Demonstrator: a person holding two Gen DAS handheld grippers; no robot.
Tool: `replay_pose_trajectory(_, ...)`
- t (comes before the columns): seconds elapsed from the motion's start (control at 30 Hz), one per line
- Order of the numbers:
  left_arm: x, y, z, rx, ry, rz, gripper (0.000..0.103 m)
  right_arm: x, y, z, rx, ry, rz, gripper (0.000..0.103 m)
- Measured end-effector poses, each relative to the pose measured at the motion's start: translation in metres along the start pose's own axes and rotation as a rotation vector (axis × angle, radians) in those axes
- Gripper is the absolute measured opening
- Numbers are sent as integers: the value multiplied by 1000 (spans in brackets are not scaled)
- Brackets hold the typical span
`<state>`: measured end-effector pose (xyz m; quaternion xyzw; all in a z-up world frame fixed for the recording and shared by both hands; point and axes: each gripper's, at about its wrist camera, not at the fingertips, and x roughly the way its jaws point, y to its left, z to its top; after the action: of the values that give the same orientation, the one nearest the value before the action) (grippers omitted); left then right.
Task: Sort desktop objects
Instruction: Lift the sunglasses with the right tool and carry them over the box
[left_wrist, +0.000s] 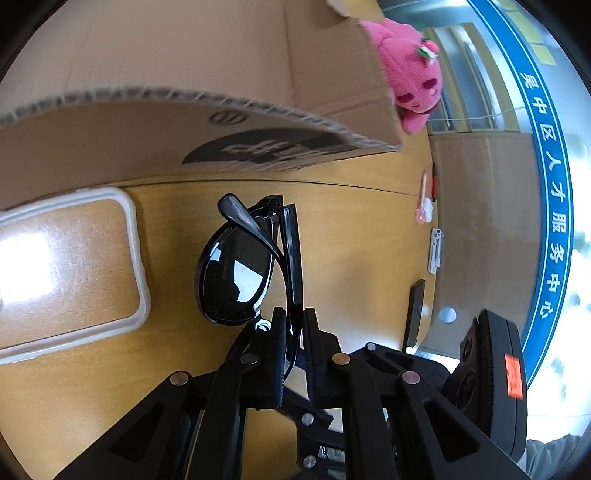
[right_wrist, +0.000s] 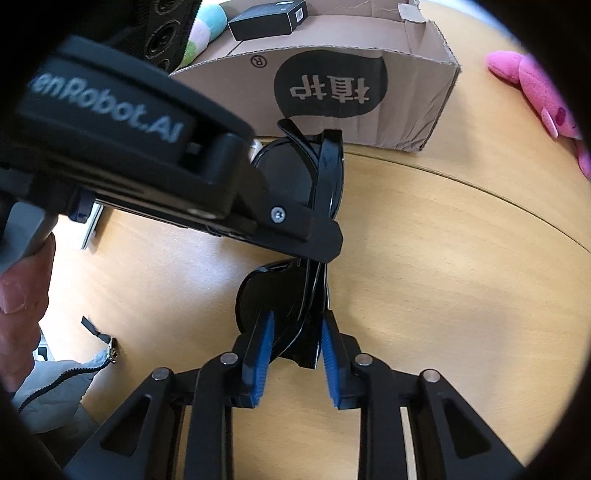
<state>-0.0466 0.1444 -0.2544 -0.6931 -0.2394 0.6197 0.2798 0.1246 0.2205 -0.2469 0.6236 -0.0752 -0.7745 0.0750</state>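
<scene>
Black sunglasses (right_wrist: 295, 295) clamped by both grippers' jaws, left gripper (left_wrist: 294, 325) hiding the bridge, right gripper (right_wrist: 297, 332)

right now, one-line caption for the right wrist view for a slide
Both hand-held grippers, right and left, clamp folded black sunglasses above the wooden table before a cardboard box.
</scene>
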Motion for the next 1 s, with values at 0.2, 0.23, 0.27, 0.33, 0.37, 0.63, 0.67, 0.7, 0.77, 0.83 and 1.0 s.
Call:
replay_pose_trajectory(0.2, -36, -22, -2, 51, -52, 5, 7, -21, 0, 2, 24, -41, 33, 19)
replay_pose_trajectory(0.23, -45, -27, -3, 60, -65, 7, 7, -26, 1, 3, 25, -51, 39, 19)
replay_pose_trajectory(0.27, -52, -30, -4, 68, -75, 9, 7, -34, 4, 4, 24, -66, 47, 19)
replay_pose_trajectory(0.33, -67, -39, -5, 84, -97, 5, 7, -44, 8, 5, 20, -85, 55, 19)
replay_pose_trajectory(0.37, -74, -43, -5, 87, -107, 7, 7, -53, 10, 6, 20, -101, 63, 19)
replay_pose_trajectory(0.63, -153, -93, 9, 195, -244, 32, 7, -117, 23, 65, -4, -210, 104, 19)
replay_pose_trajectory(0.67, -159, -98, 13, 203, -260, 30, 7, -116, 29, 66, -8, -231, 105, 19)
replay_pose_trajectory(0.7, -166, -101, 16, 213, -273, 28, 7, -124, 31, 74, -8, -254, 115, 19)
replay_pose_trajectory(0.77, -174, -104, 22, 228, -297, 30, 7, -133, 33, 84, -12, -288, 118, 19)
replay_pose_trajectory(0.83, -180, -103, 26, 236, -306, 27, 7, -145, 25, 93, -8, -307, 128, 19)
replay_pose_trajectory(1.0, -185, -96, 38, 211, -312, 13, 7, -143, 26, 107, 3, -317, 141, 18)
